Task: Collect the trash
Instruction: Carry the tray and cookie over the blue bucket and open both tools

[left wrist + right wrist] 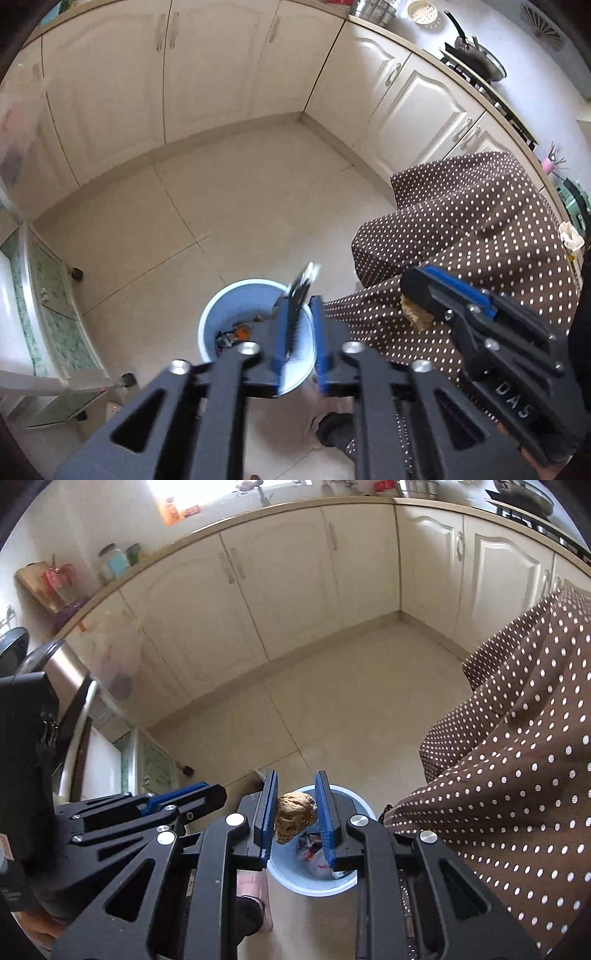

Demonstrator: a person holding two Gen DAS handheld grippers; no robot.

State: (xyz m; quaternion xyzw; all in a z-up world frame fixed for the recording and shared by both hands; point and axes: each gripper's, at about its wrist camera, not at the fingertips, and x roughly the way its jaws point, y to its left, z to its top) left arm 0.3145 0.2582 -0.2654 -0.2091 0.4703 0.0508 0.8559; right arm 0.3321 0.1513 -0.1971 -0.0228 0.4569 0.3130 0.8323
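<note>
A light blue trash bin (210, 321) stands on the floor, with wrappers inside; it also shows in the right wrist view (314, 880). My left gripper (300, 306) is over the bin, its jaws slightly apart, and a dark flat wrapper (301, 291) lies blurred between them against the left finger. My right gripper (295, 805) holds a brown crumpled lump (294, 816) between its blue pads, above the bin. The right gripper also shows in the left wrist view (428, 291), and the left gripper appears at the left of the right wrist view (184, 797).
Cream kitchen cabinets (207, 74) line the back and right walls. A table with a brown polka-dot cloth (480, 229) stands at the right. A white cart on wheels (55, 295) is at the left. A stove with a pan (476, 55) sits on the counter. The floor is beige tile.
</note>
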